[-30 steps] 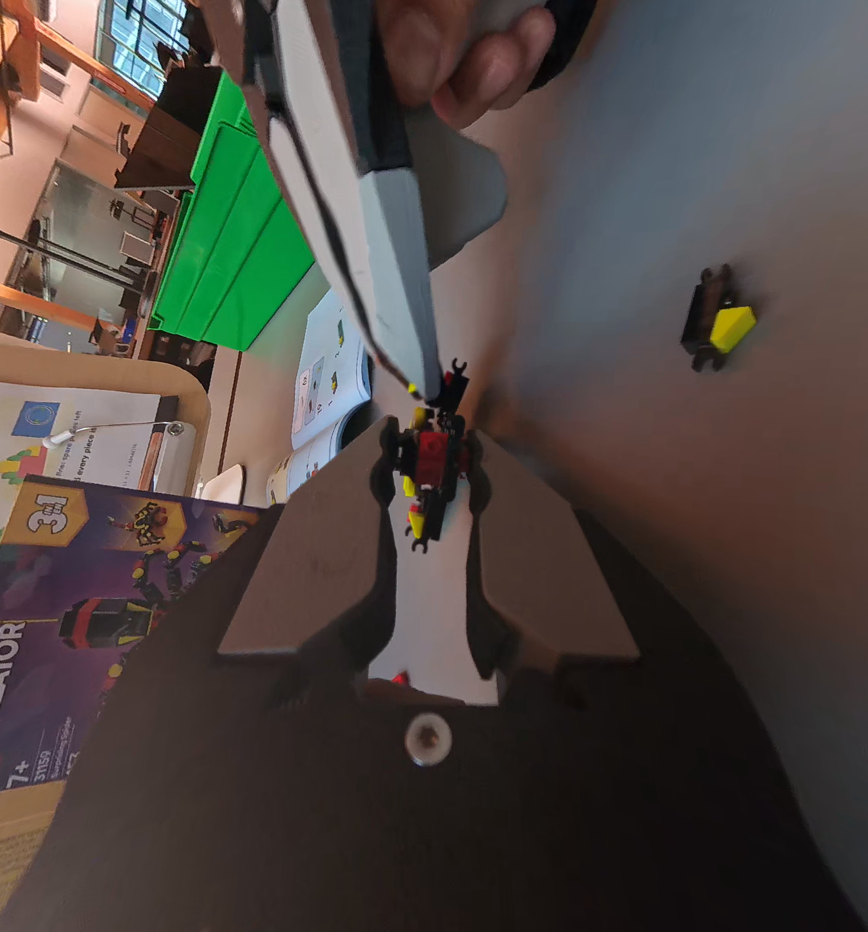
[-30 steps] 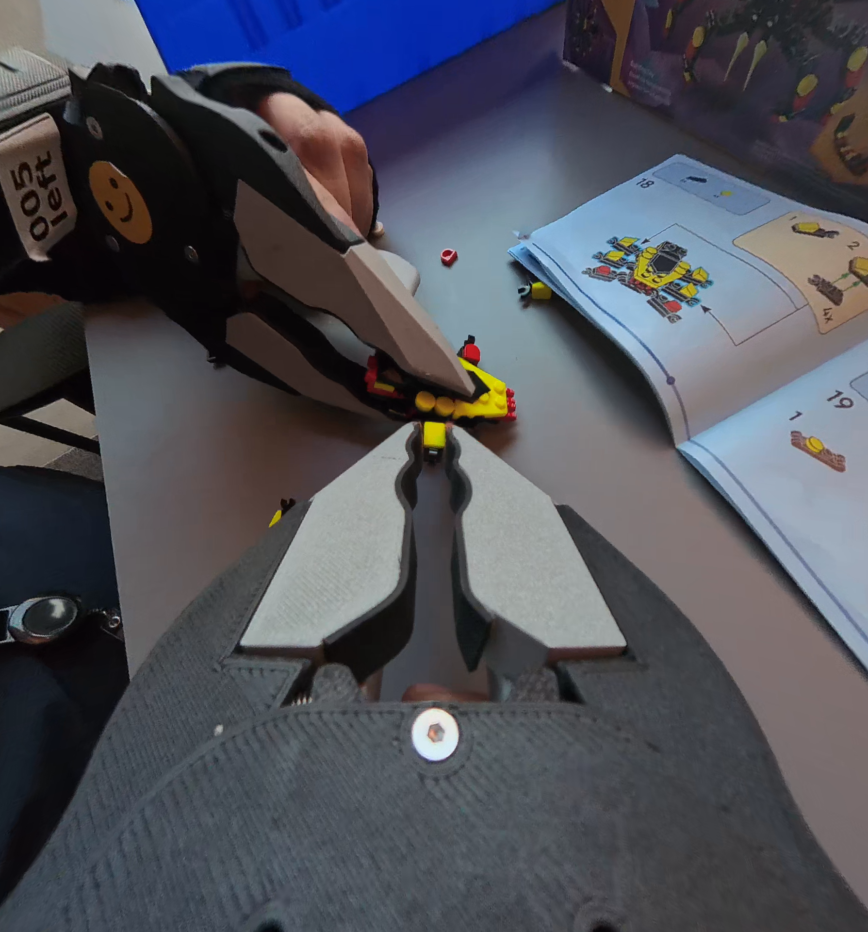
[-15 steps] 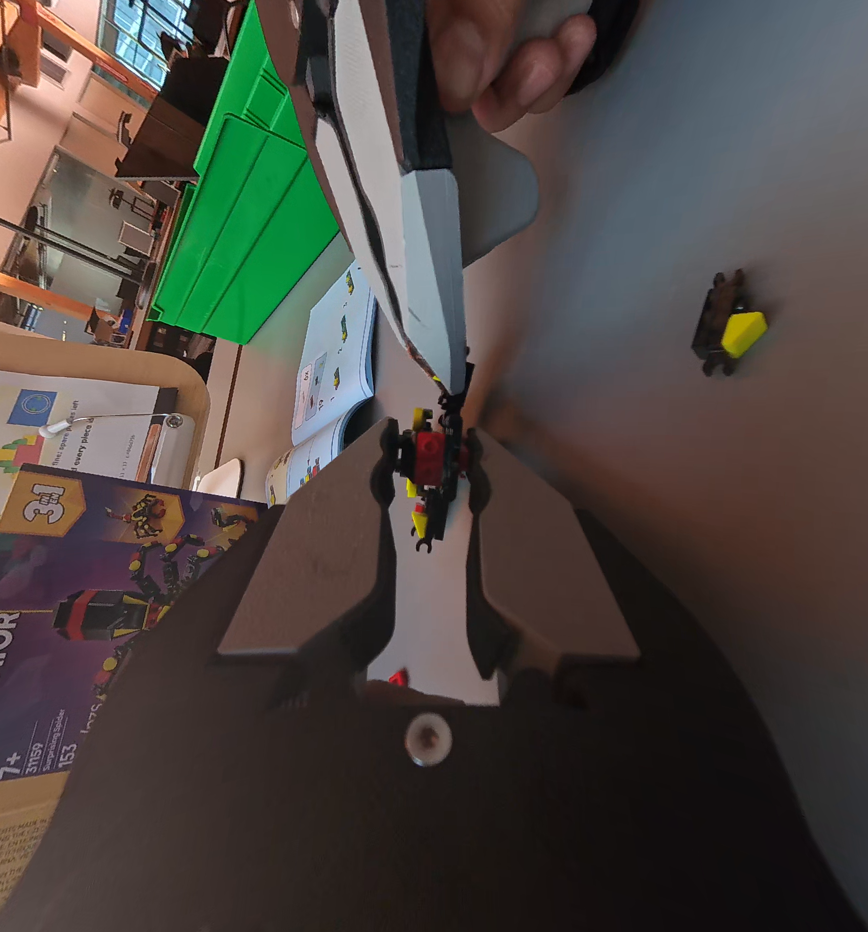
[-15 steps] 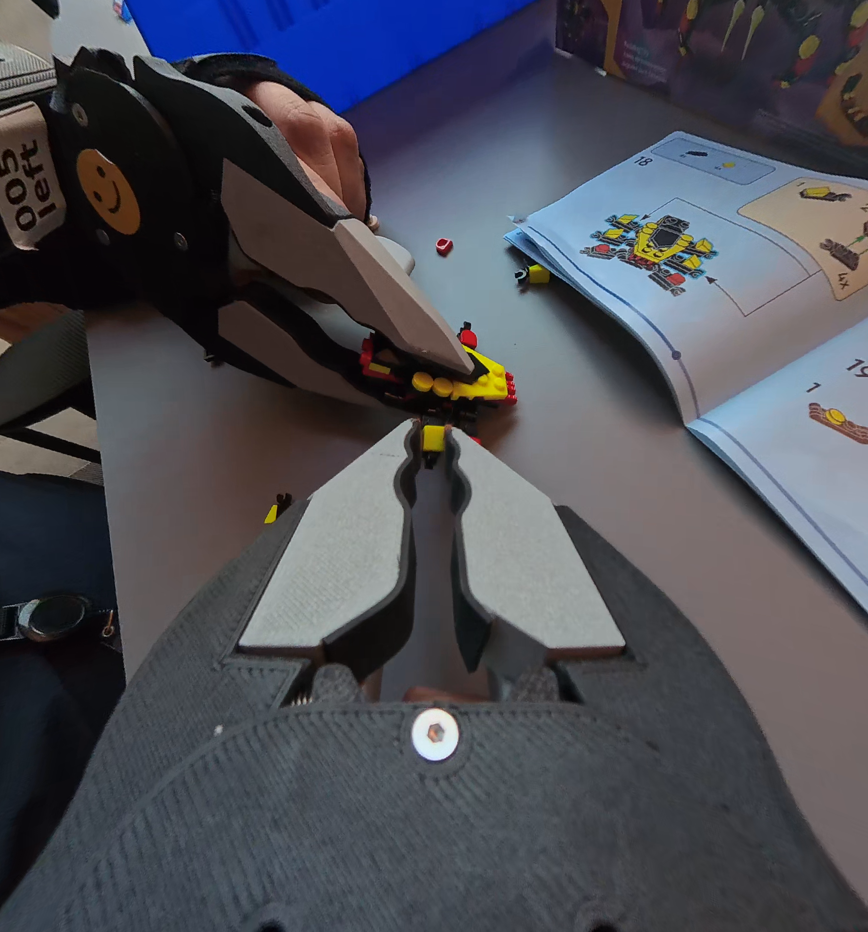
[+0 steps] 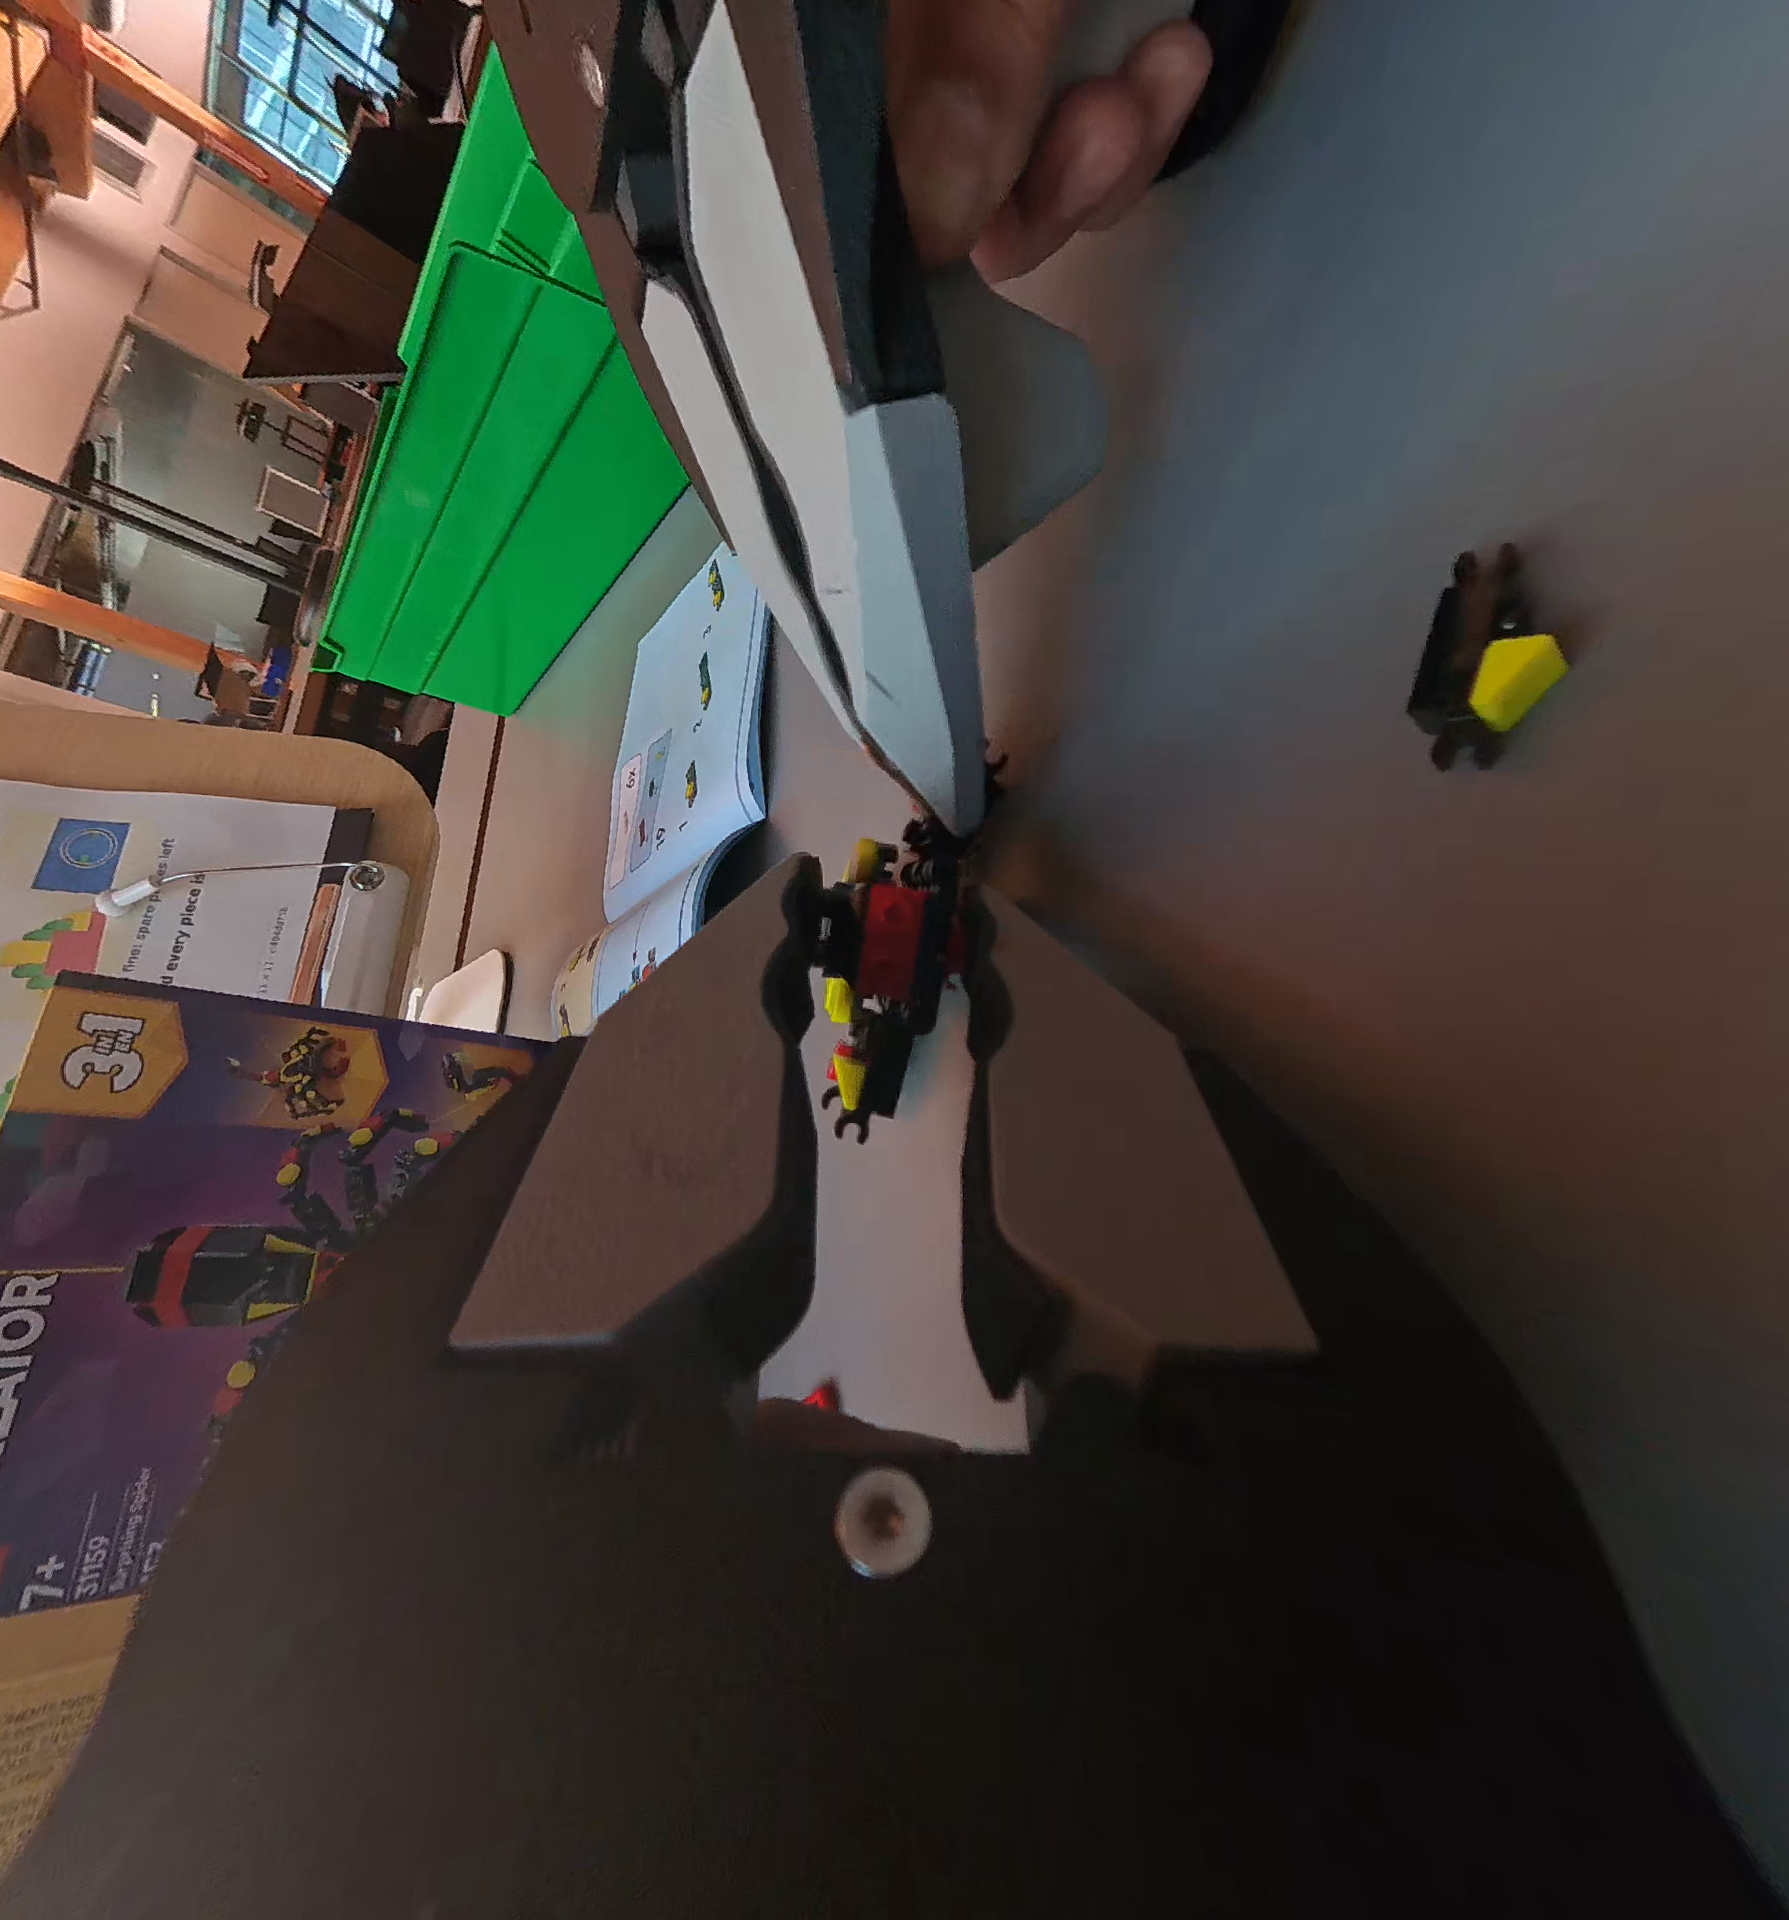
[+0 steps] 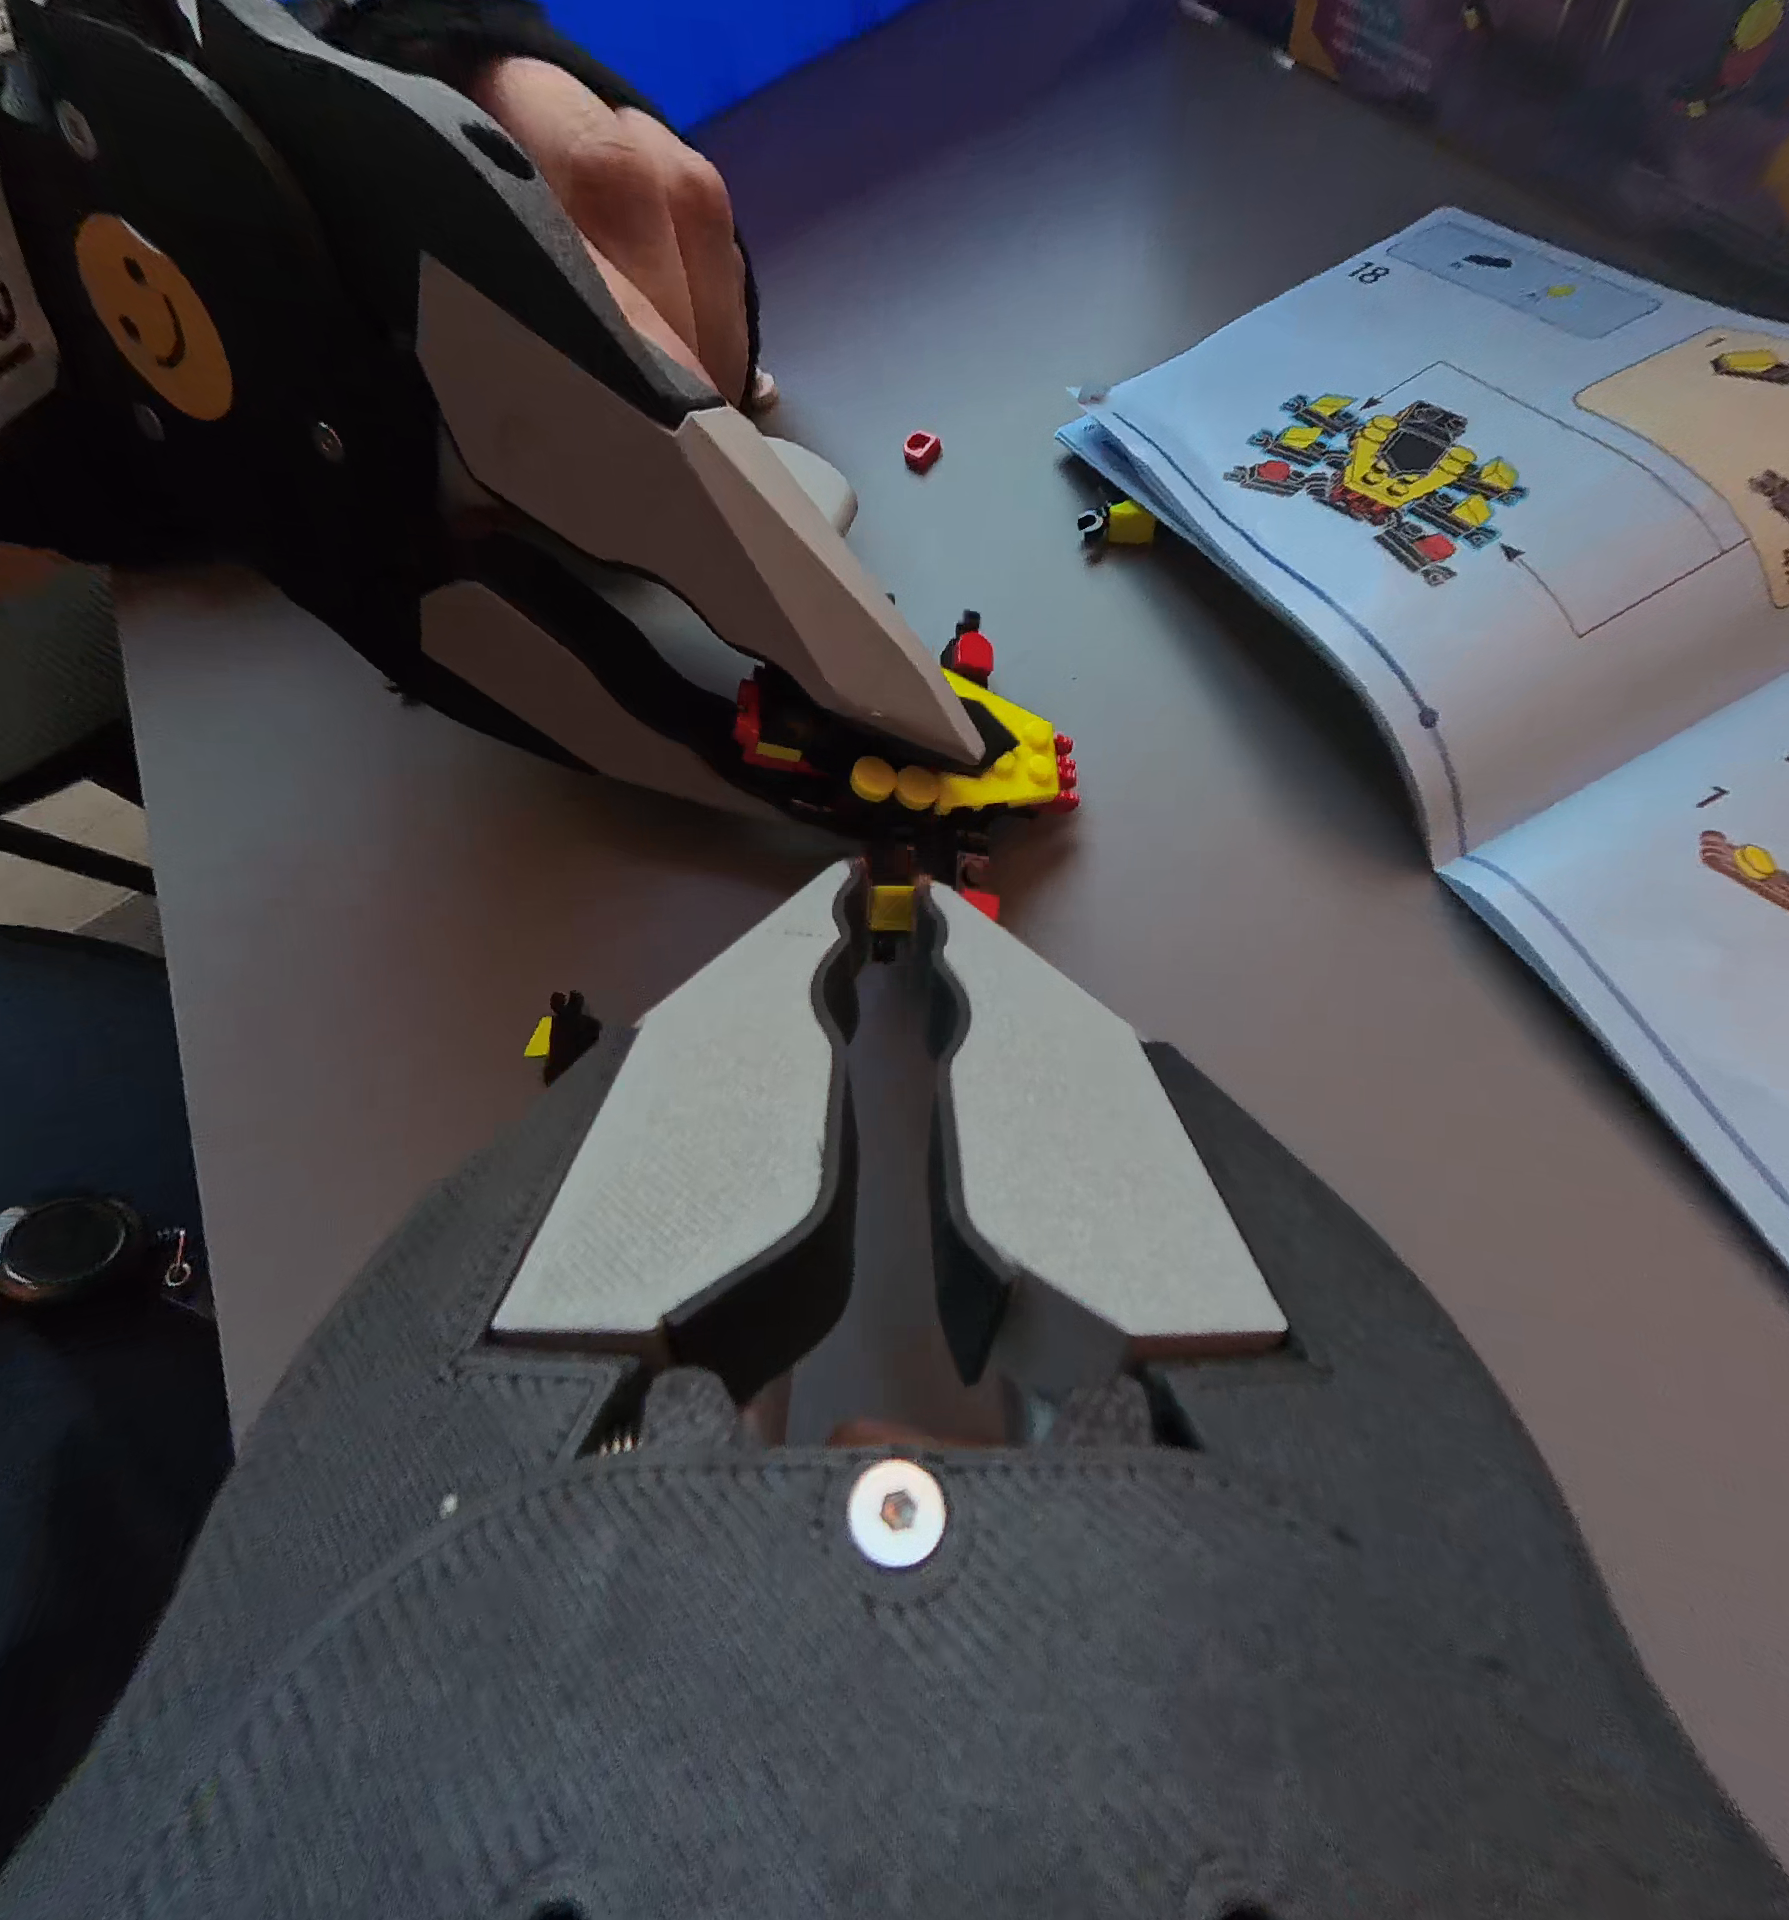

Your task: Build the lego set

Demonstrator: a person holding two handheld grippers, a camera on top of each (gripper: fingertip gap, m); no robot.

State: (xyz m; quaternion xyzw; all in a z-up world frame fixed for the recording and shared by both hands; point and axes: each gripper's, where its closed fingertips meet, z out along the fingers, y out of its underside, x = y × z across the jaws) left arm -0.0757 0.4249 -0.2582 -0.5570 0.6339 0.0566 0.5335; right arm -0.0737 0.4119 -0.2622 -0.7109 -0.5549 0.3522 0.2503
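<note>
The partly built model point(image 6: 1004, 764), yellow on top with black and red parts, rests on the grey table. My left gripper point(image 6: 931, 758) is shut on it from the left. In the left wrist view the model point(image 5: 895, 935) sits between my left gripper's tips point(image 5: 885, 925). My right gripper point(image 6: 890, 904) is shut on a small yellow and black piece point(image 6: 890, 906) and holds it against the model's near side. In the left wrist view the right gripper's tip point(image 5: 947, 790) comes down from above and touches the model's far end.
An open instruction booklet point(image 6: 1492, 540) lies to the right, the set's box point(image 5: 142, 1247) beyond it. Loose pieces lie around: a red one point(image 6: 921, 450), a yellow and black one point(image 6: 1118, 523) by the booklet, another point(image 6: 557, 1034) near my right gripper. Green bins point(image 5: 474, 468) stand behind. My two grippers' fingertips are within a few centimetres of each other.
My right gripper has moved forward with its small piece, from just short of the model to against its near side. My left gripper keeps its hold on the model.
</note>
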